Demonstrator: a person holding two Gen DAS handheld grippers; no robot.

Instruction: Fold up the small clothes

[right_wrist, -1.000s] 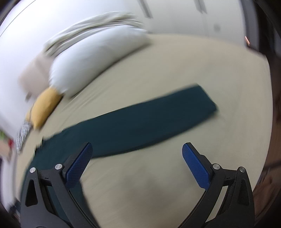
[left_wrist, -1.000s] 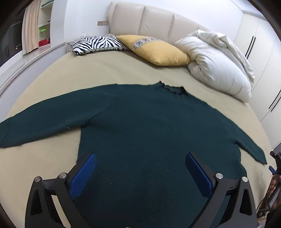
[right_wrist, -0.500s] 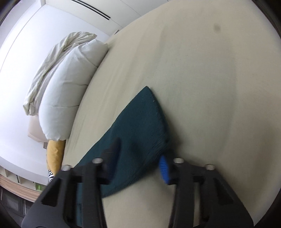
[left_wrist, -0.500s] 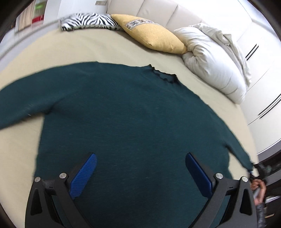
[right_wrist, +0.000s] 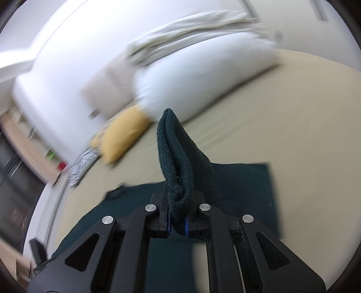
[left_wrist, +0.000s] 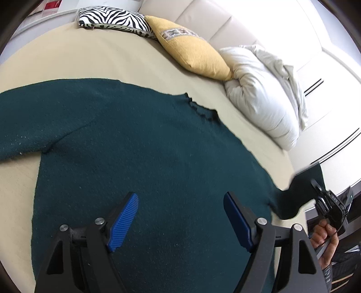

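Sleeve (right_wrist: 180, 162), flat on the bed (left_wrist: 90, 60) a moment ago, now rises pinched in the right fingers (right_wrist: 177, 222) at the sweater's (left_wrist: 135, 146) 3 o'clock, starting the fold, while the left fingers (left_wrist: 180, 219) hover wide above its middle.

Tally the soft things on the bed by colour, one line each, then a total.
Dark green sweater: 1
Yellow cushion: 1
Zebra-striped cushion: 1
White duvet: 1
Total: 4
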